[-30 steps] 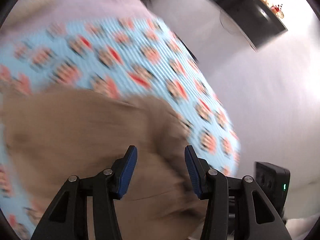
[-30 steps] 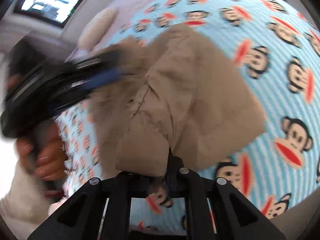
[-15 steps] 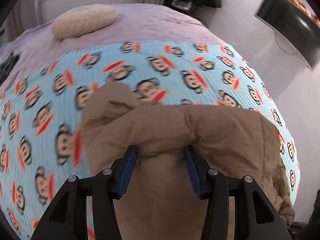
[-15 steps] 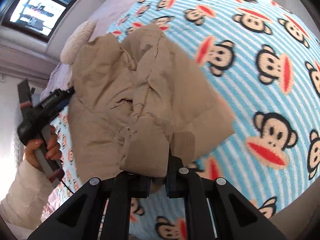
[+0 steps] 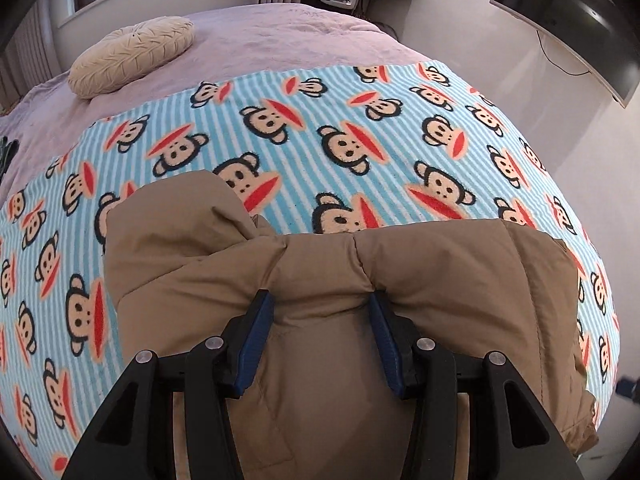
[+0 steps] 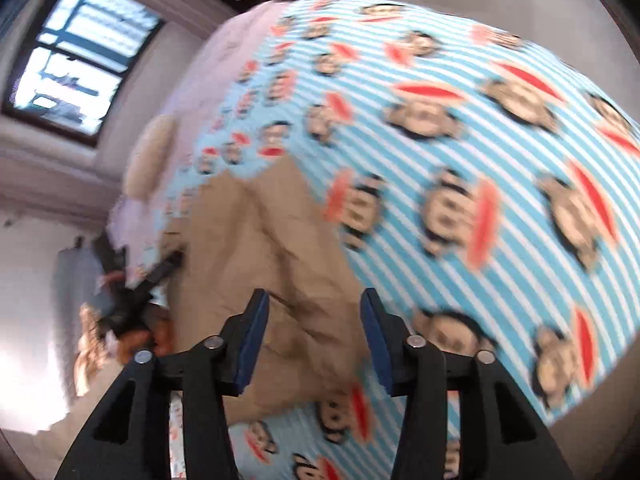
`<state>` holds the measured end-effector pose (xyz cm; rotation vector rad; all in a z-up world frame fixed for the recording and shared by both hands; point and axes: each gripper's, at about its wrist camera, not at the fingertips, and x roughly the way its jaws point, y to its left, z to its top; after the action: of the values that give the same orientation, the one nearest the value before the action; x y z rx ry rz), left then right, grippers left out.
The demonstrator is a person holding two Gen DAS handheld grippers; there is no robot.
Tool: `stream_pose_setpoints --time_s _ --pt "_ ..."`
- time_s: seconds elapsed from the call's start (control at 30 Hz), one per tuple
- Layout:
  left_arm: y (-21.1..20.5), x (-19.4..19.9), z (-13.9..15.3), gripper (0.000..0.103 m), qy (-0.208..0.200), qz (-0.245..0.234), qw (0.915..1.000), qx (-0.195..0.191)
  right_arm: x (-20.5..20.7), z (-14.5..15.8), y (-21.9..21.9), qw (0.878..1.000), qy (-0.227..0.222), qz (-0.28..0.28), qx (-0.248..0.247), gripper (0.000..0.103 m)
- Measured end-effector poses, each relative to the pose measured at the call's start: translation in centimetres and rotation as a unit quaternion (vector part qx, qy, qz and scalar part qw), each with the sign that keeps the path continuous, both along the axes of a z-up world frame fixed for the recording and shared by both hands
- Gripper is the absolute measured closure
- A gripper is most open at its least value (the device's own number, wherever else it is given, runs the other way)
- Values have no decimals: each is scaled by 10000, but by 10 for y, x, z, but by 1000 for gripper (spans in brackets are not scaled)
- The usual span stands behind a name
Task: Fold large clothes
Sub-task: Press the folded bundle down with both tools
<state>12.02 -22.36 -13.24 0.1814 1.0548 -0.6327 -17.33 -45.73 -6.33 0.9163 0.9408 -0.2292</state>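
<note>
A tan padded jacket [image 5: 440,280] lies bunched on the monkey-print blanket [image 5: 360,120] of a bed. In the left wrist view my left gripper [image 5: 318,308] is shut on a thick fold of the jacket, and the fabric bulges between its blue pads [image 5: 256,328]. In the blurred right wrist view my right gripper [image 6: 314,308] has its jaws opening. The jacket [image 6: 248,240] lies beyond them and the pads do not press on it. The left gripper [image 6: 160,272] and the hand holding it show at the jacket's far left edge.
A round cream pillow [image 5: 132,56] rests on the purple bedsheet [image 5: 280,32] at the head of the bed. A dark screen [image 5: 580,20] hangs on the white wall to the right. A window [image 6: 80,60] is behind the bed.
My right gripper has let go of the jacket corner, opened, and swung sideways. My left gripper has come down with its fold toward the bed, now looking across the blanket.
</note>
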Motion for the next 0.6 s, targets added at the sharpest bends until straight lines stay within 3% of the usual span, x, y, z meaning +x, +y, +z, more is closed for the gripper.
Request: stream_pose_setpoints --time_s 0.17,0.27,0.37,0.5,0.6 --pt "4 2 1 53 48 47 10000 -61 90 -36 0 9974 139 643 302 42" --pt "4 2 0 53 30 44 10000 -37 119 -50 -1 9960 156 759 439 43" --pt "3 1 0 53 -29 69 10000 47 132 -61 -6 9944 221 851 591 90" --pt "-5 -5 1 53 -61 45 9999 94 122 -67 -6 9942 461 963 95 96" --pt "-21 -13 -1 53 -147 -76 9996 211 108 -87 -15 9947 645 777 193 97"
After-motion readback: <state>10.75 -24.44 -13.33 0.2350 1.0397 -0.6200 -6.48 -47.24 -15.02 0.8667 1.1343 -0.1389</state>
